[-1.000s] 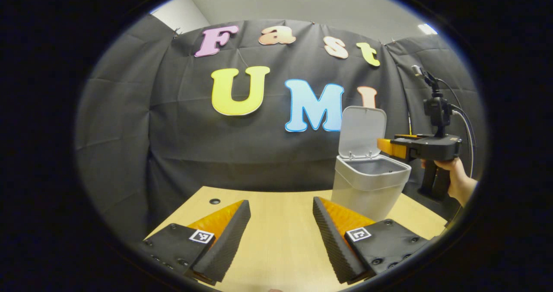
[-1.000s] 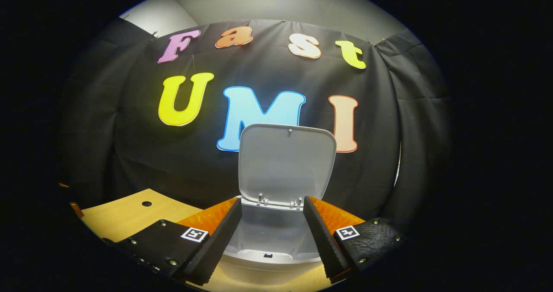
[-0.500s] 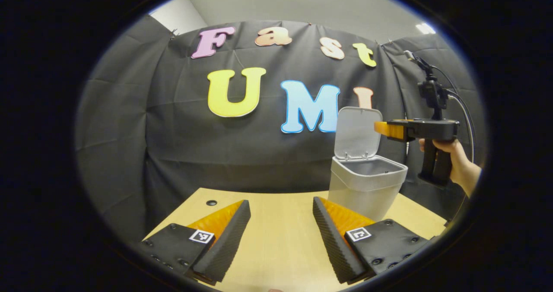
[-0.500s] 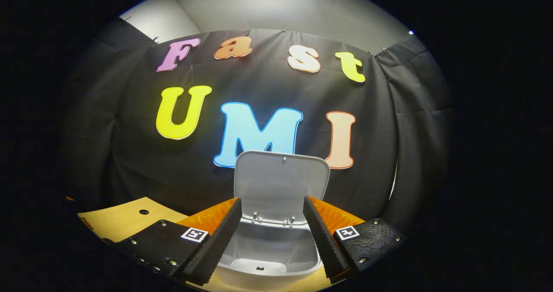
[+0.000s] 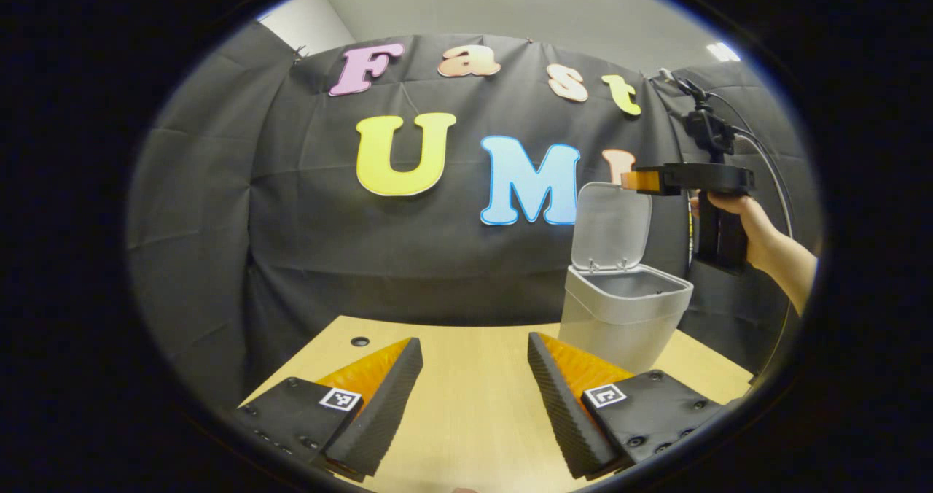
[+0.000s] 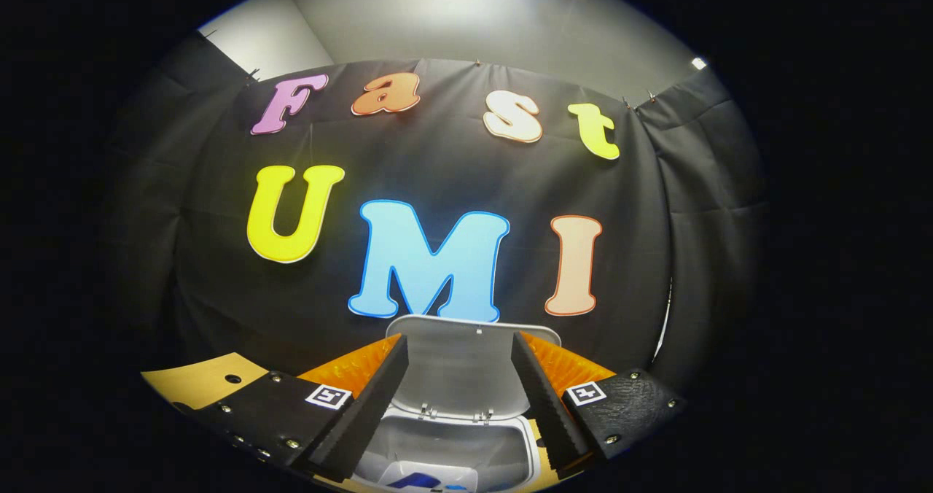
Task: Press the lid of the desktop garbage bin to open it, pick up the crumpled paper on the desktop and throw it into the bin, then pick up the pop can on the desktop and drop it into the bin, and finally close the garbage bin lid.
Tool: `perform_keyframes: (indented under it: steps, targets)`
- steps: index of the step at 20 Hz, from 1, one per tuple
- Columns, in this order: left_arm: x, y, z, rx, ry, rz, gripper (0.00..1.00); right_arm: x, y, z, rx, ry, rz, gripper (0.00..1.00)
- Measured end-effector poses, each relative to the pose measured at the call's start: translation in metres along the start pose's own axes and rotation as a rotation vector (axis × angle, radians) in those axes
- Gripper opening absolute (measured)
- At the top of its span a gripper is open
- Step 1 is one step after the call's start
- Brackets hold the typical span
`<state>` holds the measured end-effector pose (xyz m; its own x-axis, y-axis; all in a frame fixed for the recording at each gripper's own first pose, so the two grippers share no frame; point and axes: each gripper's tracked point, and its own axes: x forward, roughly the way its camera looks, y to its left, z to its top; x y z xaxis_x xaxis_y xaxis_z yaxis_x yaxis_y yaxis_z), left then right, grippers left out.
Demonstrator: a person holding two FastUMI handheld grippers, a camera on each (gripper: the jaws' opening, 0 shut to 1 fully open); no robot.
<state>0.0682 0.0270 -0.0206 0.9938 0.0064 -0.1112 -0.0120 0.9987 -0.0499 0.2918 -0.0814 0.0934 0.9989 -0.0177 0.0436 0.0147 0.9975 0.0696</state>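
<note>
Grey bin (image 5: 623,318) sits at 2 o'clock on the tabletop (image 5: 474,405), lid (image 5: 611,224) upright. My left tongs (image 5: 474,398) spread apart, empty. My right tongs (image 6: 455,398) apart above the lid's top edge.

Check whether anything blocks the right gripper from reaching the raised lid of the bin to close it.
Nothing visible does. The right gripper is open and empty, level with the top edge of the upright grey plastic lid of the grey plastic desktop bin. In the right gripper view, the lid stands straight ahead between the fingers.

Pale grey bin (image 5: 623,314), light wooden desktop (image 5: 474,405)
</note>
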Motion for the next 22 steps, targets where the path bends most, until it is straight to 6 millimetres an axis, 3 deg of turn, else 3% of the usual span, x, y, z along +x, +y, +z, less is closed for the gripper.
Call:
perform_keyframes:
  steps: [6, 9, 10, 12, 13, 17, 22]
  targets:
    - [0.008, 0.019, 0.001, 0.003, 0.0, -0.029, 0.95, 0.042, -0.017, 0.014, -0.041, -0.014, -0.104, 0.92]
    - [0.013, 0.029, 0.005, 0.008, -0.009, -0.03, 0.96, 0.061, -0.026, 0.009, -0.032, -0.002, -0.141, 0.92]
    - [0.015, 0.034, 0.005, 0.011, -0.008, -0.018, 1.0, 0.067, -0.028, 0.008, -0.016, 0.007, -0.146, 0.92]
    - [0.016, 0.038, 0.004, -0.004, -0.005, 0.004, 0.96, 0.078, -0.03, 0.002, 0.029, 0.025, -0.145, 0.92]
    - [0.017, 0.036, 0.002, -0.017, -0.003, 0.007, 1.0, 0.083, -0.03, -0.002, 0.053, 0.037, -0.136, 0.92]
    - [0.02, 0.033, -0.004, -0.046, 0.012, 0.034, 1.0, 0.085, -0.029, -0.01, 0.136, 0.066, -0.084, 0.92]
    - [0.014, 0.022, -0.009, -0.055, 0.011, 0.045, 1.0, 0.066, -0.027, -0.015, 0.144, 0.095, -0.036, 0.92]
